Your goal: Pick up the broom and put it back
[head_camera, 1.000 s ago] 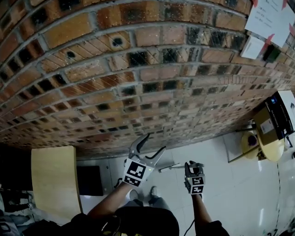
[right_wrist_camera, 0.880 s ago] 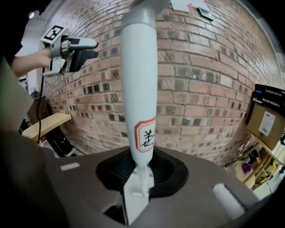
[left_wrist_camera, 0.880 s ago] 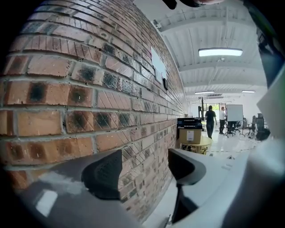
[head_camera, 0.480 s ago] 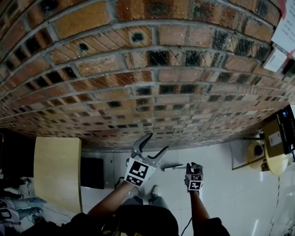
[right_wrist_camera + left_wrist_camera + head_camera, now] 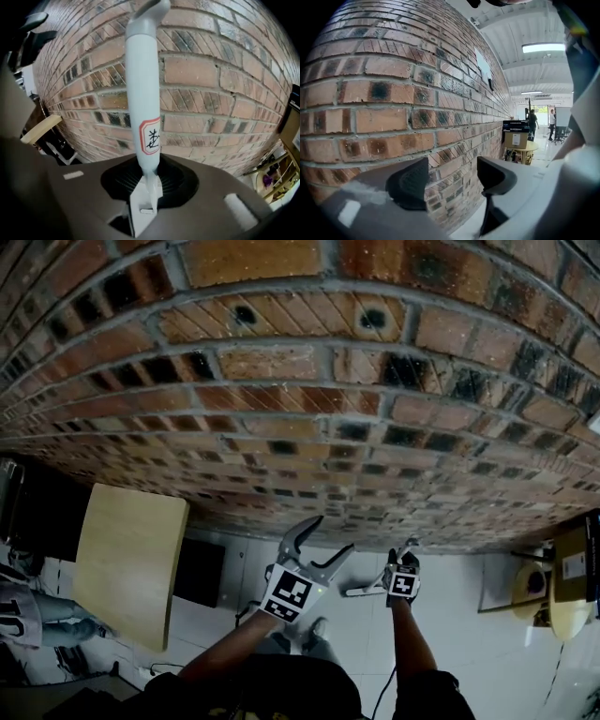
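Right tool [image 5: 147,187] is clamped tight on the white broom [image 5: 143,93], its handle held up close to the brick wall [image 5: 281,381]. Left tool [image 5: 450,180] hangs alongside, jaws apart, nothing between them.

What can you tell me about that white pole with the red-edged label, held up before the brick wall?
The broom handle is a smooth, pale grey-white tube, plastic by its look. It carries a label with a red border and a dark character. Its far end curves into a hook-like tip. Its near end narrows to a flat white fitting, clamped in the shut jaws of the right hand-held gripper. It stands out from the gripper toward the brick wall. No bristles show.
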Motion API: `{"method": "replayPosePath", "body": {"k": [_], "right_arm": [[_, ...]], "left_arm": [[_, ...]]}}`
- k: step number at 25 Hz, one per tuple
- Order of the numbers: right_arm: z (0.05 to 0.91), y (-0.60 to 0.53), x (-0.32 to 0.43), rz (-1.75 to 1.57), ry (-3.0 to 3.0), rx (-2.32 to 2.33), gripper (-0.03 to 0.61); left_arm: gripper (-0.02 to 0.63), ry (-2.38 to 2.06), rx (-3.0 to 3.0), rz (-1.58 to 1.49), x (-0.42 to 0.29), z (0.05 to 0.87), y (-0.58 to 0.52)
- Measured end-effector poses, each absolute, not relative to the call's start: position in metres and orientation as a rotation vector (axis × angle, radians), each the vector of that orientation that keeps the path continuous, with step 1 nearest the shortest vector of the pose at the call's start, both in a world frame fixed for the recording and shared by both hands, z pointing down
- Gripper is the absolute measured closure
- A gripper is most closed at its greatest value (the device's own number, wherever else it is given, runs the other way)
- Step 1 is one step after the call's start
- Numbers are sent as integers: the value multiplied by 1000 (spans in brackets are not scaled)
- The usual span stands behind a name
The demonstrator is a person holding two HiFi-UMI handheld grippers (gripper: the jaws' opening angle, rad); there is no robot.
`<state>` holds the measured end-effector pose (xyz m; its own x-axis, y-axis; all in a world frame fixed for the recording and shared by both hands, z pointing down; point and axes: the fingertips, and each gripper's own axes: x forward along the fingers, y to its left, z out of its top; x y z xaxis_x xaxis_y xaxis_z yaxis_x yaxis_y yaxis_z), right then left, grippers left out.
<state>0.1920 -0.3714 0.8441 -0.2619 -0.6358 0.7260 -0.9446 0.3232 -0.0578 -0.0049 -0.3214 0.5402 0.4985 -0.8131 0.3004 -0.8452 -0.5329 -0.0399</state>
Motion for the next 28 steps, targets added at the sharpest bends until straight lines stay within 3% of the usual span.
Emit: {"method": "replayPosePath", "body": {"k": [13,19,28], "right_arm": [[859,-443,176,769,-1943,1384,486],[844,-443,175,734,-2006,1398,354],[776,-408,195,661,-2060,1538,271]], "left_arm": [[288,-1576,2508,467,-56,549,-304],[288,-1569,2517,455,-59,547,-299],[288,-1520,2570,420,-52,540,-288]]}}
